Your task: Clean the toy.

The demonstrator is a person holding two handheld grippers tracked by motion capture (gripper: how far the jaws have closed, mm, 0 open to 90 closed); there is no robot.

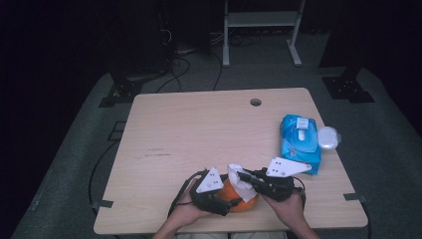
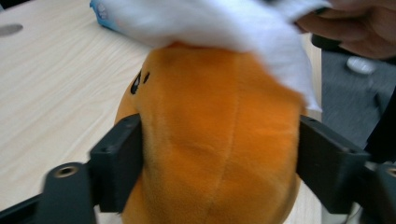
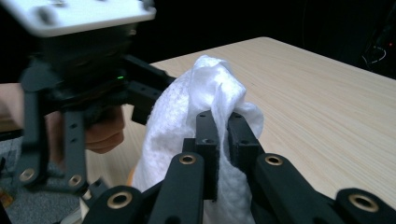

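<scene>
A: Start with the high view — where is everything?

B: The wooden table (image 1: 199,124) has the work at its 6 o'clock edge. An orange plush toy (image 1: 245,203) sits there with a white wipe (image 1: 241,180) draped over its top. The left gripper (image 1: 230,203) comes in from 8 o'clock and clamps the toy; the right gripper (image 1: 242,175) comes from 4 o'clock and pinches the wipe. At 3 o'clock lies a blue wipes pack (image 1: 299,142), with a clear round lid (image 1: 328,137) just beside it at the table's edge.

A: And the left gripper view?

B: The orange plush toy (image 2: 219,144) is between the two black jaws, each pressed against a flank, so the jaws stand fairly wide, holding the toy. The white wipe (image 2: 224,23) lies across the toy's top at 12 o'clock, and a hand (image 2: 355,28) shows at 2 o'clock.

A: The right gripper view?

B: The jaws are nearly closed on a fold of the white wipe (image 3: 201,98), which bunches upward — the cloth is caught between them. The left gripper (image 3: 79,93) sits at 10 o'clock, with the wooden table (image 3: 327,107) spreading toward 3 o'clock.
</scene>
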